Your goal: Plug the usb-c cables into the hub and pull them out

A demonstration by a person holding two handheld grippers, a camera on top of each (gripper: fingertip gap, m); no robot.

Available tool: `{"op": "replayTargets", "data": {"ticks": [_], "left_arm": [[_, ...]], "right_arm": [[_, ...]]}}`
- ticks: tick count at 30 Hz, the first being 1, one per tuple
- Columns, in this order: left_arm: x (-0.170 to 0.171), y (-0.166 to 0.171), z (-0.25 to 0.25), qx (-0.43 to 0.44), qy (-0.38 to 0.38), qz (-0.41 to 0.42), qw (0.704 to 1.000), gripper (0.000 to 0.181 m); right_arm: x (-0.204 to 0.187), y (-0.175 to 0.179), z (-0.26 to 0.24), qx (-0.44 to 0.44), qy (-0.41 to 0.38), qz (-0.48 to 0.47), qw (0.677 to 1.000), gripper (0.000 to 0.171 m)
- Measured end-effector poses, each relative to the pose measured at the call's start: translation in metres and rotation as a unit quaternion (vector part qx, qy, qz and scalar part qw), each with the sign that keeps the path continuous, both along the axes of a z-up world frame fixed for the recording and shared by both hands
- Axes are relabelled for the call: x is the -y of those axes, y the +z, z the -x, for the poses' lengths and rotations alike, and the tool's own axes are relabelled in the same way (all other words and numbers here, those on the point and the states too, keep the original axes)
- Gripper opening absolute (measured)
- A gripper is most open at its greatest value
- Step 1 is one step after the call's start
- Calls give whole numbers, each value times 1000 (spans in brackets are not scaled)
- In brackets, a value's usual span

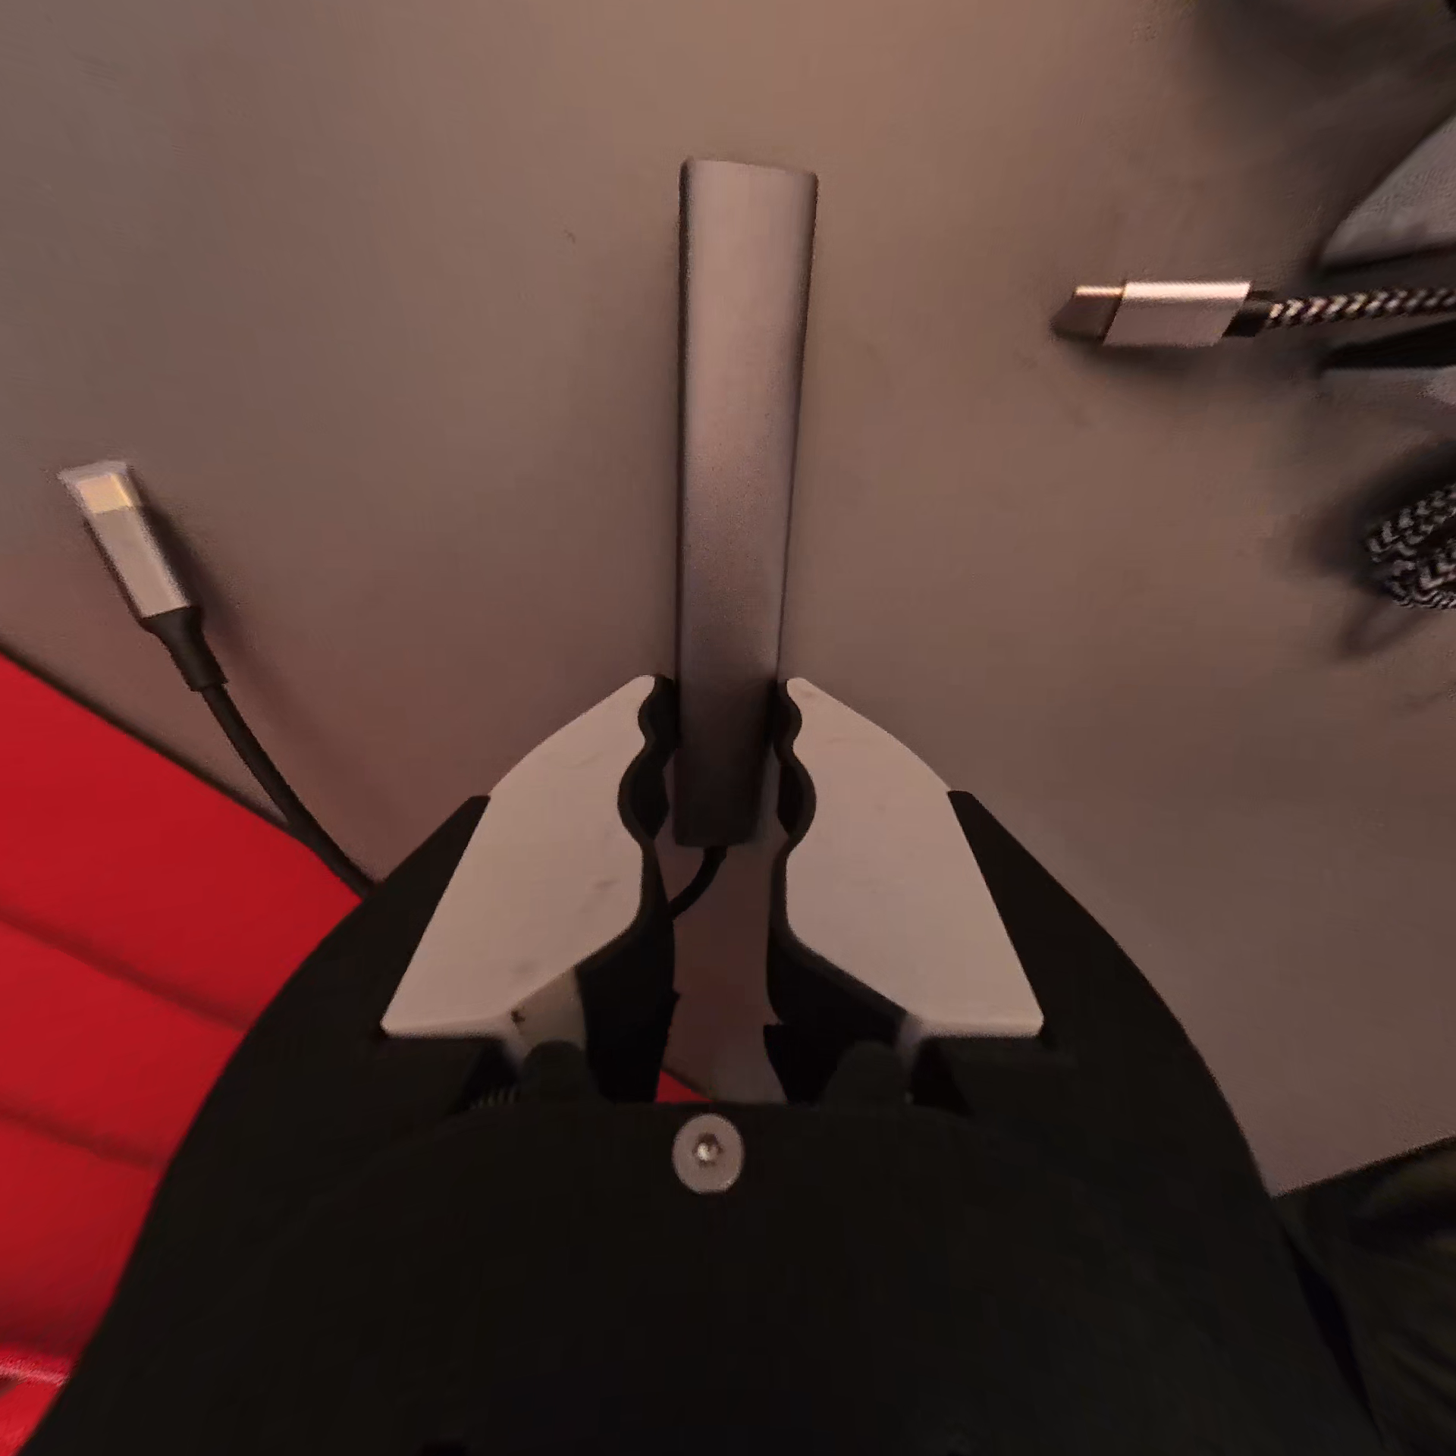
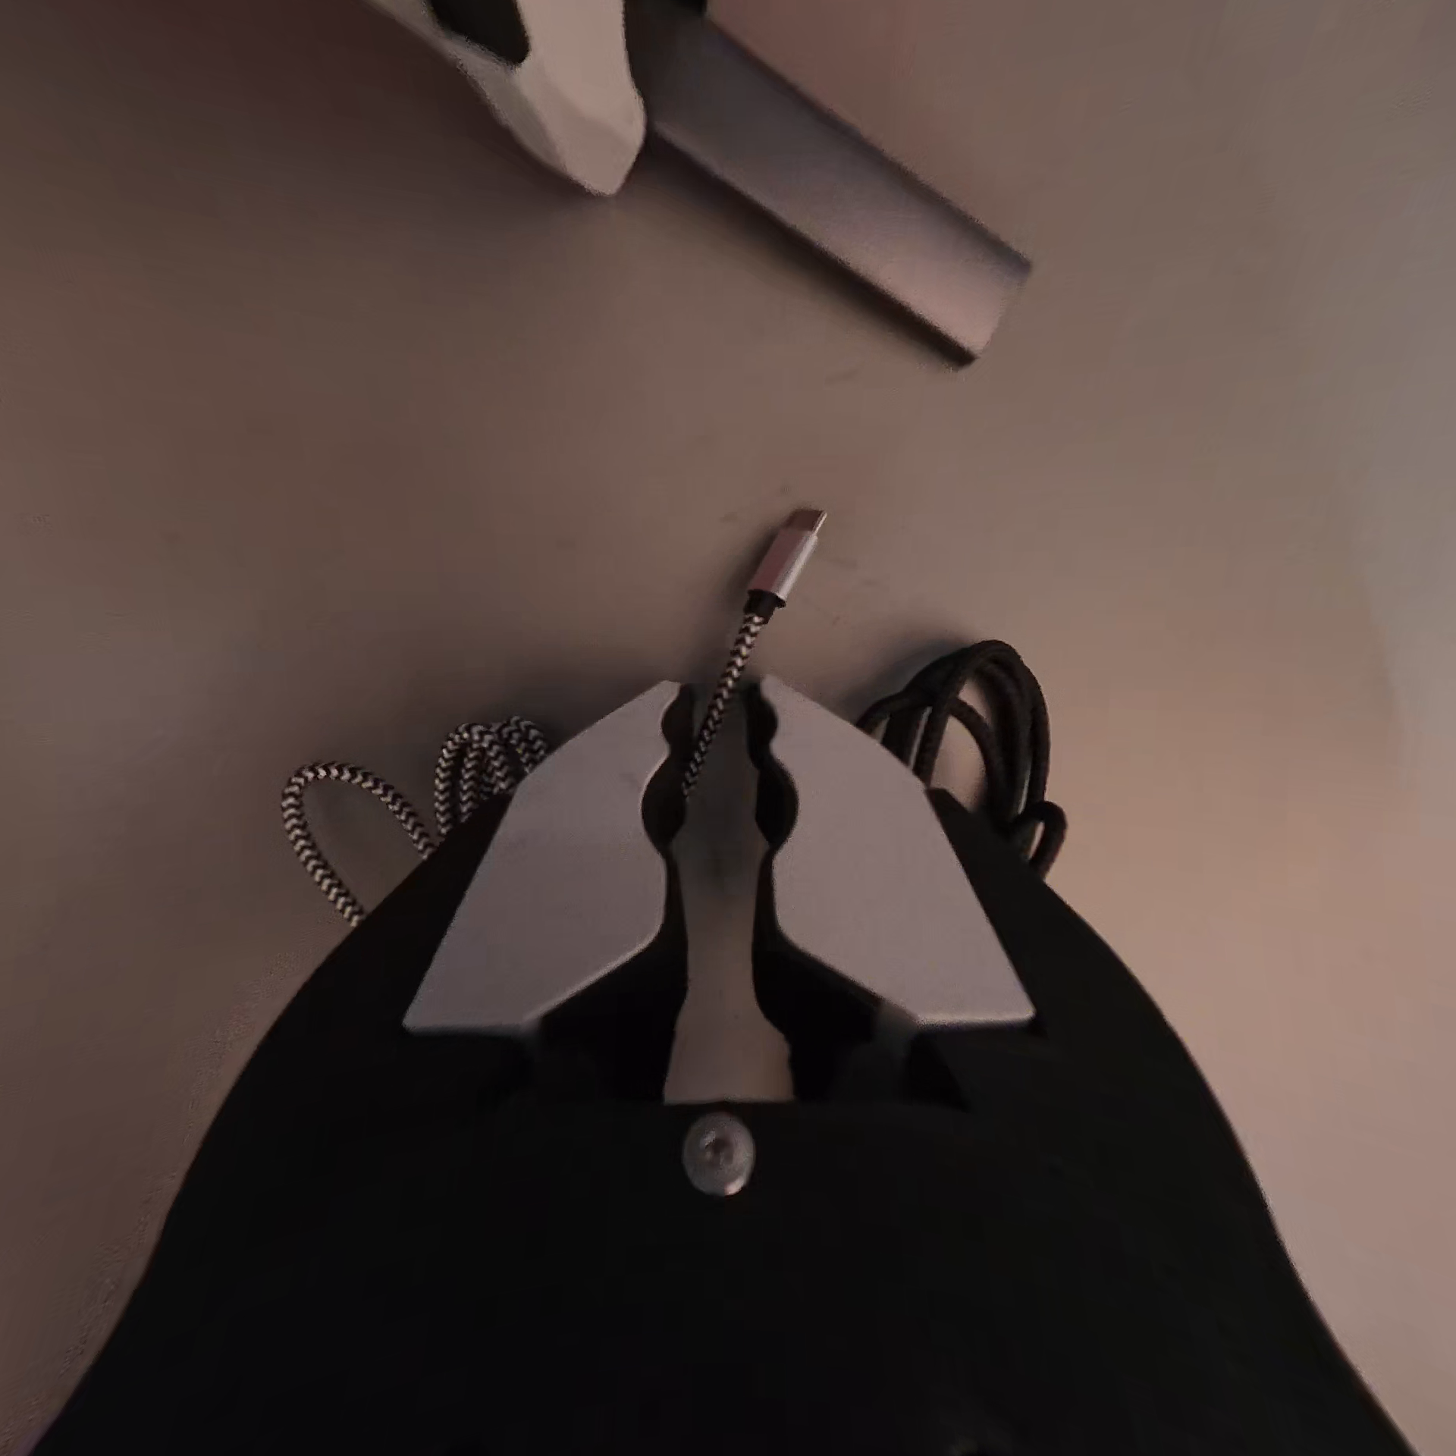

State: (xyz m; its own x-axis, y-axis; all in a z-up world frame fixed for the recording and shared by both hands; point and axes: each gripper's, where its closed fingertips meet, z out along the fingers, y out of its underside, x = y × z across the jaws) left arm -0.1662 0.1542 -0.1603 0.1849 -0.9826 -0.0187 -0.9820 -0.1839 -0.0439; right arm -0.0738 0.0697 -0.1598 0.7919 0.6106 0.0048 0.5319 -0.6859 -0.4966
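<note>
The hub (image 1: 741, 473) is a long grey metal bar lying on the grey table (image 1: 394, 315). My left gripper (image 1: 723, 693) is shut on the hub's near end, where its thin black lead comes out. The hub also shows in the right wrist view (image 2: 827, 197), with a left finger (image 2: 567, 118) beside it. A braided black-and-white cable ends in a silver USB-C plug (image 2: 788, 551), also in the left wrist view (image 1: 1166, 313), right of the hub and apart from it. My right gripper (image 2: 718, 685) is narrowly open, with the braided cable (image 2: 721, 709) running loose between its fingers.
A second silver plug on a black cable (image 1: 130, 551) lies left of the hub. A braided coil (image 2: 473, 756) and a black cable coil (image 2: 985, 709) lie beside my right gripper. A red surface (image 1: 118, 906) sits beyond the table edge at lower left.
</note>
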Motion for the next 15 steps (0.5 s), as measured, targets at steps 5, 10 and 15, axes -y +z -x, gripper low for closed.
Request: {"op": "replayTargets", "data": {"ticks": [5, 10, 15], "left_arm": [[-2, 4, -4, 25, 3, 10, 1000, 24], [-7, 47, -10, 118, 3, 9, 993, 31], [30, 141, -57, 398, -55, 116, 908, 34]], "right_arm": [[-3, 10, -3, 2, 8, -27, 1000, 4], [-14, 55, -5, -41, 3, -120, 992, 4], [-18, 105, 2, -101, 8, -227, 969, 4]]}}
